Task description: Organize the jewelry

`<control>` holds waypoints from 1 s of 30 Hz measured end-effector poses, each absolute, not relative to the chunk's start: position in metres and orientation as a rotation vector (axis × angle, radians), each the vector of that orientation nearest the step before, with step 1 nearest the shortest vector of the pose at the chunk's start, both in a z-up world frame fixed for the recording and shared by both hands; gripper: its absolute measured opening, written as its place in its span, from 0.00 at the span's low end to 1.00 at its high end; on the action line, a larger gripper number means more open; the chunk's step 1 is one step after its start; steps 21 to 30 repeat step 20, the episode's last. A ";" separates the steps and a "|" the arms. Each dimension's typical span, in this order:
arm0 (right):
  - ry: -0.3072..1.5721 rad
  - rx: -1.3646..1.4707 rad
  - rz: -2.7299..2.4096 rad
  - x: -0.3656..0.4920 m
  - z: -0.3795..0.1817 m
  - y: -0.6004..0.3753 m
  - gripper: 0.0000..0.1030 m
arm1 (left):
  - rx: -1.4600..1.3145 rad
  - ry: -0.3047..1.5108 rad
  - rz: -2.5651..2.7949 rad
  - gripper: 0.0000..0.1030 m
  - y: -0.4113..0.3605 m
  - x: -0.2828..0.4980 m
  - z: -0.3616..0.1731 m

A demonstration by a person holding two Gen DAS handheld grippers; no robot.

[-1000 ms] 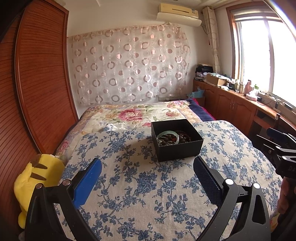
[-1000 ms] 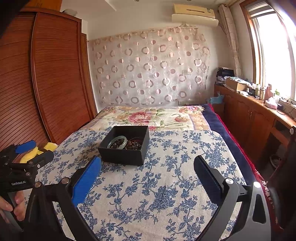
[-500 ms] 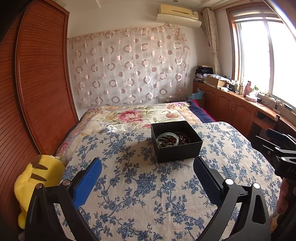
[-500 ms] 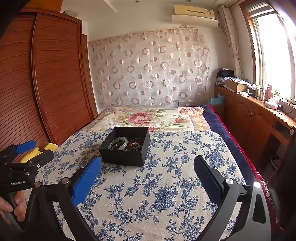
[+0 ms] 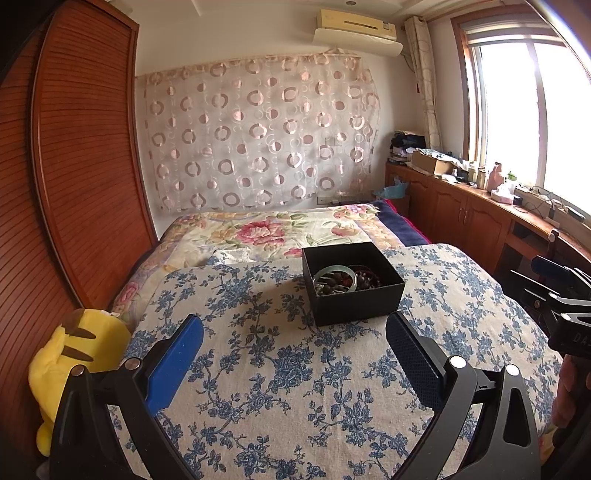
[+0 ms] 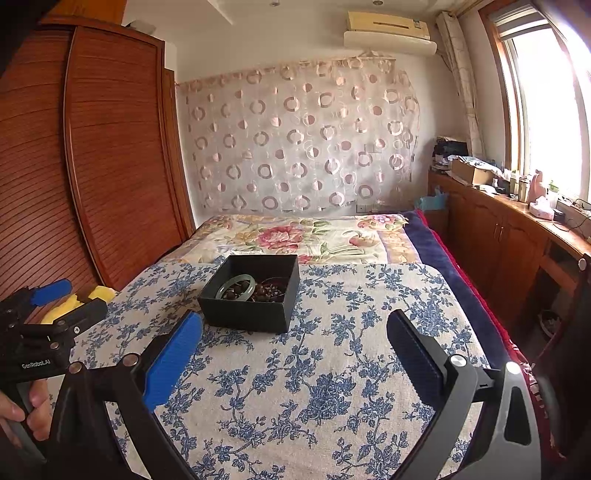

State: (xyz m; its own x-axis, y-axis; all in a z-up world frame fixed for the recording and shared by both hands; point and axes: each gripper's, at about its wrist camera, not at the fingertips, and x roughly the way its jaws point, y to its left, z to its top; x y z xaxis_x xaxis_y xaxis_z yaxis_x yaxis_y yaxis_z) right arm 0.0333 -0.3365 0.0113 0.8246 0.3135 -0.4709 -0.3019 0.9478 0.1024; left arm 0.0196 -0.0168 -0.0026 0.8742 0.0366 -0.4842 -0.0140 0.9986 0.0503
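Little differs from a second ago: one black jewelry box [image 5: 354, 282] sits where it sat, on the blue-flowered cloth [image 5: 295, 369] spread over the bed [image 6: 303, 234], toward the cloth's far edge and about midway between its side edges, and both grippers hang at the near edge much as they did. Left gripper [image 5: 294, 347] has its fingers released, spread wide with nothing between them; right gripper [image 6: 294, 345] stands the same, empty. Each also shows at the side of the other's view, held in a hand [image 6: 22, 413]. Inside the box lie one pale green bangle [image 6: 238, 288] and a heap of dark beads [image 6: 271, 290]; how many strands the heap makes I cannot tell. One yellow plush toy [image 5: 74, 365] leans off the bed's left edge against the wooden wardrobe [image 5: 85, 166]. Beyond the far edge hangs one circle-patterned curtain [image 5: 258, 136], with one air conditioner [image 5: 356, 31] above it. Nothing stands between the fingers and the box
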 end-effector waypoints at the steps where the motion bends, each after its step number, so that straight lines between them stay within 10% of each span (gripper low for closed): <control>1: 0.504 0.024 0.327 0.033 0.011 -0.337 0.98 | 0.046 0.507 0.027 0.93 -0.017 0.019 -0.003; 30: 0.503 0.023 0.328 0.033 0.012 -0.336 0.98 | 0.040 0.508 0.018 0.93 -0.016 0.019 0.001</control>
